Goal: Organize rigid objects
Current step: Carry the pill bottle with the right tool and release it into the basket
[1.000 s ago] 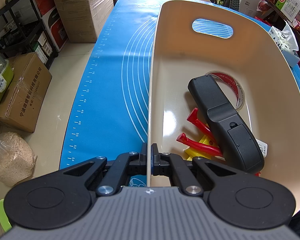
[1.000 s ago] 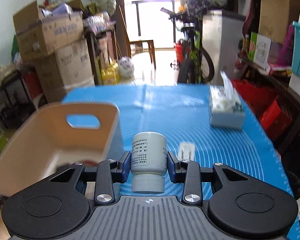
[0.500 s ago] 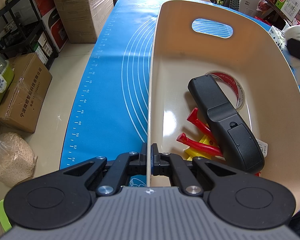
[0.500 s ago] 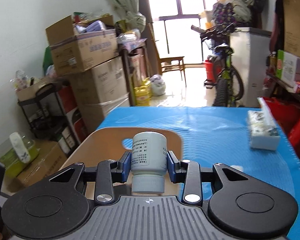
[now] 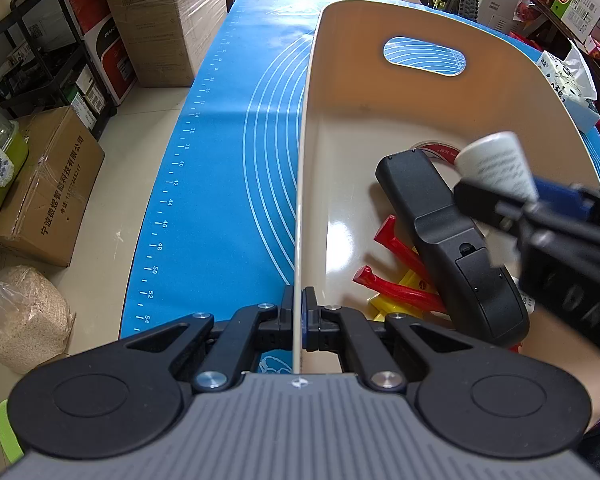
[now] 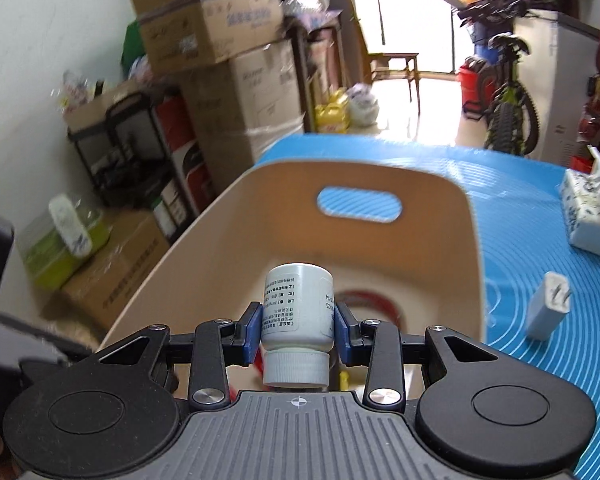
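While my left gripper (image 5: 299, 312) stayed pinched on the near wall of the beige bin (image 5: 500, 92), my right gripper (image 6: 298, 330) held the white pill bottle (image 6: 298, 308) clamped across its body, cap toward my wrist. Bottle's long axis ran along the fingers, tilted down toward the bin floor. It hung above the bin interior, over the black remote (image 5: 452, 240) and tape roll (image 6: 364, 300). Judged: drop point lay directly below; right hand was the nearer one.
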The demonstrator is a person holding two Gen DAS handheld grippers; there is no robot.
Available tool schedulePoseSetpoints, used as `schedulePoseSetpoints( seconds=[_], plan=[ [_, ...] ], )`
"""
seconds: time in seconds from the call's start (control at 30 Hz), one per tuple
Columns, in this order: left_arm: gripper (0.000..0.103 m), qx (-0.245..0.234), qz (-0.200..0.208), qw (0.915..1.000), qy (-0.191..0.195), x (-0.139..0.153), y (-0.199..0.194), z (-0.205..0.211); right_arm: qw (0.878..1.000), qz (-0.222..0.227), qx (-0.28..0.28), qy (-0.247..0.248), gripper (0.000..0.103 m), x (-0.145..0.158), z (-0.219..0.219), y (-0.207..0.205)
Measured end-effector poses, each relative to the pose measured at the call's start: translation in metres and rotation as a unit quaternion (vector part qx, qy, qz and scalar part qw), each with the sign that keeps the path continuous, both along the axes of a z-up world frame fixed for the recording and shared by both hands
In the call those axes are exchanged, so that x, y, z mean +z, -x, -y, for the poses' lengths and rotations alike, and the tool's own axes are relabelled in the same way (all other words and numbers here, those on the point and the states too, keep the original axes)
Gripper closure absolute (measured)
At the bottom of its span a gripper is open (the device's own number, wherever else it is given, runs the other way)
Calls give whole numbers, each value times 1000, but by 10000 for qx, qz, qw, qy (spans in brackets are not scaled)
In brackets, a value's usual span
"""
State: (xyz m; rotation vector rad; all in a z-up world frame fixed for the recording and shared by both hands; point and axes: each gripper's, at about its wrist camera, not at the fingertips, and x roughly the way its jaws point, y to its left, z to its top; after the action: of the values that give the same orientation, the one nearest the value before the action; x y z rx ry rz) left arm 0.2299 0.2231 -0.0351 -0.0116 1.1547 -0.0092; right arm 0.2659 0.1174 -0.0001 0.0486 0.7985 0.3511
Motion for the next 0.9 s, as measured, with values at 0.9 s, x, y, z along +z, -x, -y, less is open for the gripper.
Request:
schedulePoseSetpoints(
  seconds=[0.9],
  plan=[
    [99, 1, -3, 10000, -17, 0, -1, 0, 9969, 576, -519, -162, 19, 37, 65, 2]
  ],
)
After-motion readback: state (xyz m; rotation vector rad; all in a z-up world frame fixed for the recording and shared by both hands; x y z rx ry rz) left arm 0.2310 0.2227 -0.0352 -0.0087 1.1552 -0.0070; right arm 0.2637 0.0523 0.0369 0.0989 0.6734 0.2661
